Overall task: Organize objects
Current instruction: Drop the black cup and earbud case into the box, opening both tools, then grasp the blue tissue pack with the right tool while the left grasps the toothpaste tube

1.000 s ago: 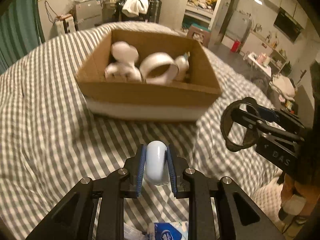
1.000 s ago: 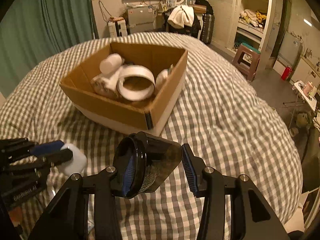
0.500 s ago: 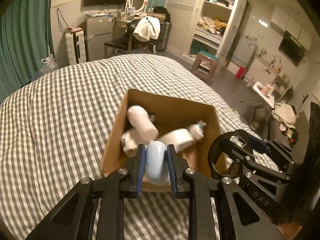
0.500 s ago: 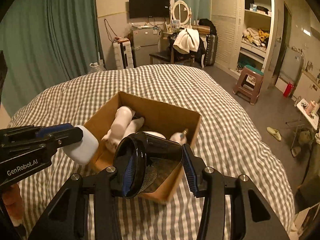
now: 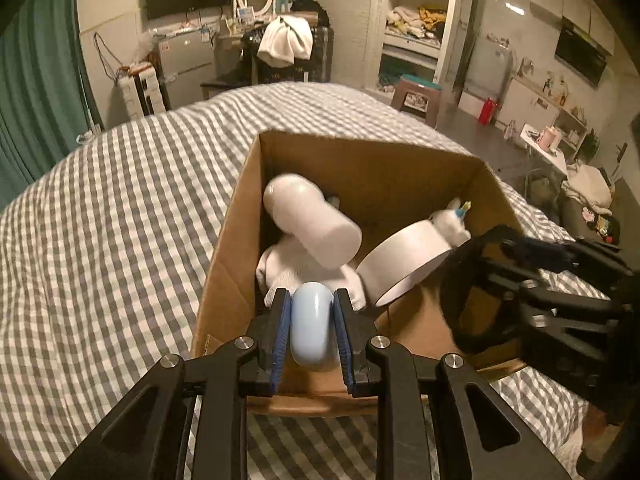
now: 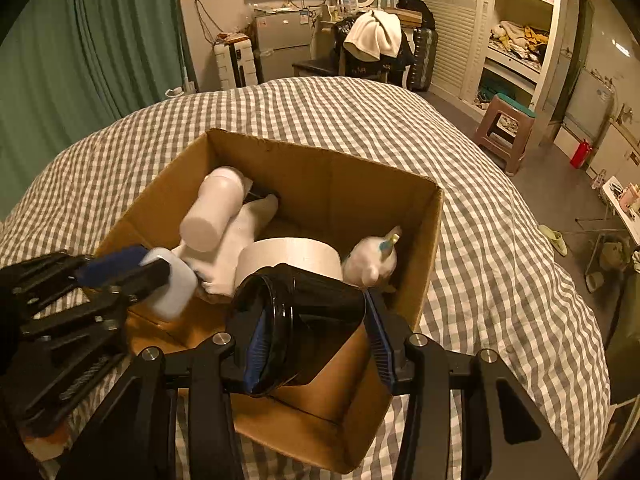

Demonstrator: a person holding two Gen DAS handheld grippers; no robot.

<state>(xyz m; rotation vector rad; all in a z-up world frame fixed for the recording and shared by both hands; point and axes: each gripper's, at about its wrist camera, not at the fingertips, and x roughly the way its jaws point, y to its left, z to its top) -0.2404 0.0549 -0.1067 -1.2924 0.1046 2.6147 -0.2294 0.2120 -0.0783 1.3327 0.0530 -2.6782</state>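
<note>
Left gripper (image 5: 312, 330) clamped on a pale blue case (image 5: 311, 326), held over the near edge of the cardboard box (image 5: 372, 168) on the checked bed (image 5: 120, 208). Right gripper (image 6: 316, 336) clamped on a black jar (image 6: 298, 322) above the box's near right corner. Inside: white bottle (image 5: 310, 220), tape roll (image 5: 404, 256), white sock (image 6: 236, 240).

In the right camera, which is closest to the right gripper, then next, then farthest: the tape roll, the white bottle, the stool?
1. Tape roll: in the box, just past the right gripper.
2. White bottle: box's far left.
3. Stool: on the floor, far right.
</note>
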